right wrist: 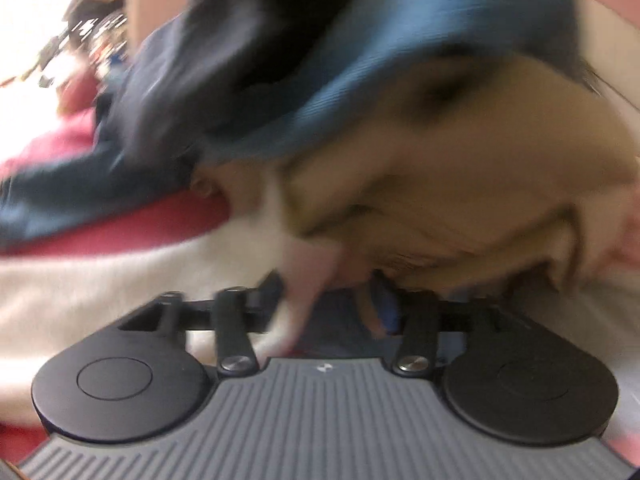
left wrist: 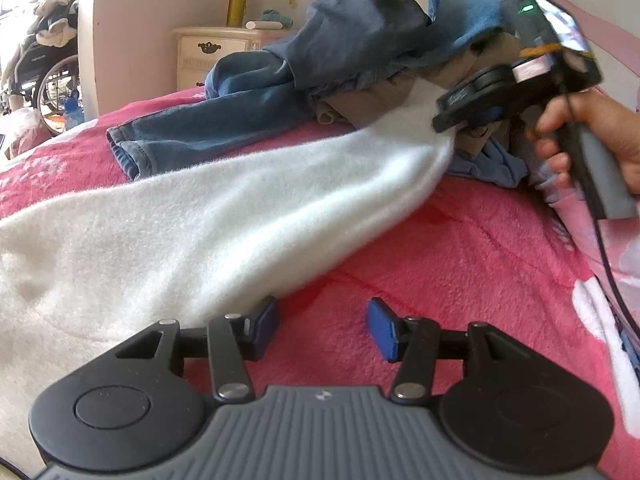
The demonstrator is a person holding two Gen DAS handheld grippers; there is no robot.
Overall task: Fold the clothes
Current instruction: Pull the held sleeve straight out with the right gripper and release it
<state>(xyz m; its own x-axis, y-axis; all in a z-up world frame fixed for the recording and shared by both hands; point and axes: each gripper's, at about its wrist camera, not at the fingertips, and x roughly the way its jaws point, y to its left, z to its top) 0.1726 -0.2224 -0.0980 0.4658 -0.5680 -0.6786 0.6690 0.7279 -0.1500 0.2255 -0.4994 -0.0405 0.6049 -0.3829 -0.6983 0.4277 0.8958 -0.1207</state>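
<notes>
The right wrist view is smeared by motion blur, so whether the right tongs [right wrist: 326, 300] grip anything cannot be told; white fleece and tan cloth crowd their tips; in the left wrist view the right tongs [left wrist: 452, 124] meet the far end of the white fleece garment [left wrist: 208, 216], the contact hidden. The garment lies on the pink bed cover [left wrist: 460, 264], its long axis running from lower left up to the right, its near end cut off by the frame; the left tongs [left wrist: 322, 328] hang released beside its edge; jeans [left wrist: 192, 136] and heaped clothes [left wrist: 360, 36] lie behind.
</notes>
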